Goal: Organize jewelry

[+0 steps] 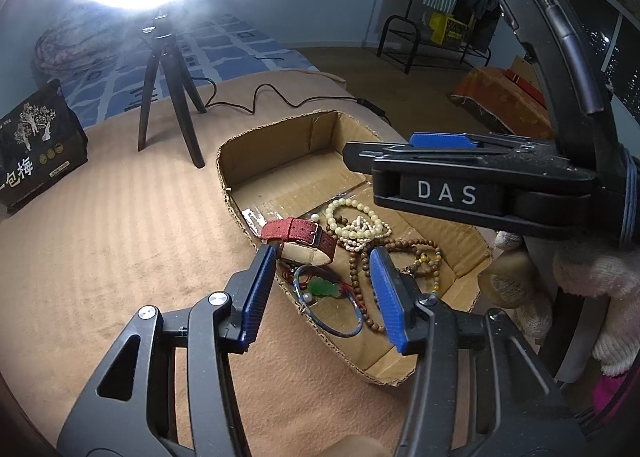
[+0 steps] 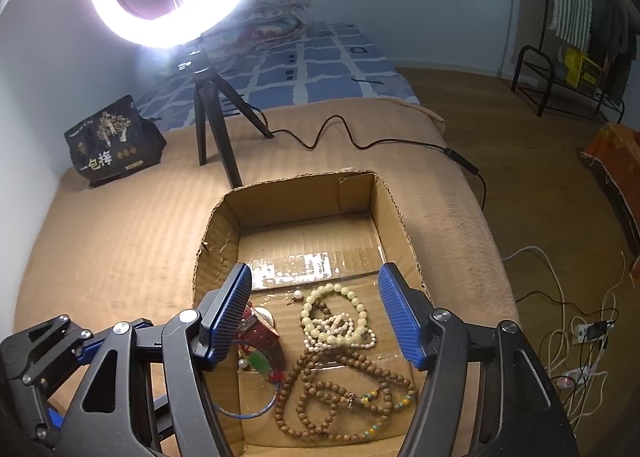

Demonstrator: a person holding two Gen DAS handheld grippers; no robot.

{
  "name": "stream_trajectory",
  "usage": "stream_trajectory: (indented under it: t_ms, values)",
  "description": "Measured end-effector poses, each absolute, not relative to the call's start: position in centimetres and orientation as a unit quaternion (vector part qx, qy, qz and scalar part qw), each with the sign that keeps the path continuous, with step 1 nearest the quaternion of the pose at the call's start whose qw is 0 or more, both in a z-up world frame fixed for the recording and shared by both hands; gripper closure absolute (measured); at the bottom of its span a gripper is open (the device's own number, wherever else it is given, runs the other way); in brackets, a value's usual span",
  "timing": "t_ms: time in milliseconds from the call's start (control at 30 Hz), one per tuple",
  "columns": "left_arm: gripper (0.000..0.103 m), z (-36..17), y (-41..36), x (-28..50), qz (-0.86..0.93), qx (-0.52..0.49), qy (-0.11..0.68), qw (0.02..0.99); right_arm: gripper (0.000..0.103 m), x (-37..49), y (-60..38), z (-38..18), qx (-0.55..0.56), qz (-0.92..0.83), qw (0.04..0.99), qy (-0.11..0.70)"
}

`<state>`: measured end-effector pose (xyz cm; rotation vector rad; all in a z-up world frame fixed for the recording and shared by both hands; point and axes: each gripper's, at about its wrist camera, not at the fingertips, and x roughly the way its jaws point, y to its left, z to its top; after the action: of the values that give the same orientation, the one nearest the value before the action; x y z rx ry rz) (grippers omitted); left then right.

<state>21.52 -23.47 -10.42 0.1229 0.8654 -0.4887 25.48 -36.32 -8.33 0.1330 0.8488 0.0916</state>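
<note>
My left hand-held gripper and right hand-held gripper both hover spread wide and empty over the near end of the box, which sits on the tan bed cover toward its right edge. Nearest me in the box lies the brown bead strand, long and looped; I judge it limp and fairly light, best pinched across a bunched run of beads, since single round beads would roll out. Beside it, toward the left wall, are a thin blue bangle, stiff and likely slippery, to be taken across its rim, and a green pendant on red cord, possibly brittle. Next come the red watch, whose woven strap offers a soft, grippy hold, and the cream bead bracelets, piled touching one another and liable to lift together. The box's far half holds nothing. Beyond it stand the tripod and black bag.
</note>
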Motion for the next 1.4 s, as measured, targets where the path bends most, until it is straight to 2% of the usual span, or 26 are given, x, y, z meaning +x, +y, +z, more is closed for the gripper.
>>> stream_trajectory:
  t_ms: [467,600,800,933,1000,1100,1400]
  values:
    - [0.053,-8.3,-21.7,19.1,-0.222,0.056,0.402,0.887,0.037,22.9,-35.5,-6.1,0.058,0.043,0.916,0.395]
    - [0.053,-7.3,-21.0,17.9,-0.219,0.056,0.395,0.890,0.033,21.4,-34.9,-4.7,0.052,0.043,0.922,0.381]
    - [0.052,-5.6,-19.7,16.2,-0.215,0.057,0.383,0.897,0.032,19.4,-34.0,-2.9,0.045,0.044,0.930,0.361]
    - [0.036,-4.3,-18.5,14.8,-0.208,0.053,0.369,0.905,0.032,18.0,-33.1,-1.8,0.033,0.045,0.935,0.349]
    - [0.035,-3.7,-17.9,14.1,-0.203,0.054,0.361,0.909,0.031,17.1,-32.7,-1.3,0.026,0.043,0.939,0.342]
    - [0.034,-2.9,-17.1,13.2,-0.193,0.053,0.357,0.912,0.024,16.2,-32.5,-0.8,0.026,0.040,0.943,0.330]
    - [0.031,-1.7,-15.3,10.4,-0.172,0.061,0.319,0.930,0.022,13.4,-32.6,0.0,0.061,0.030,0.953,0.294]
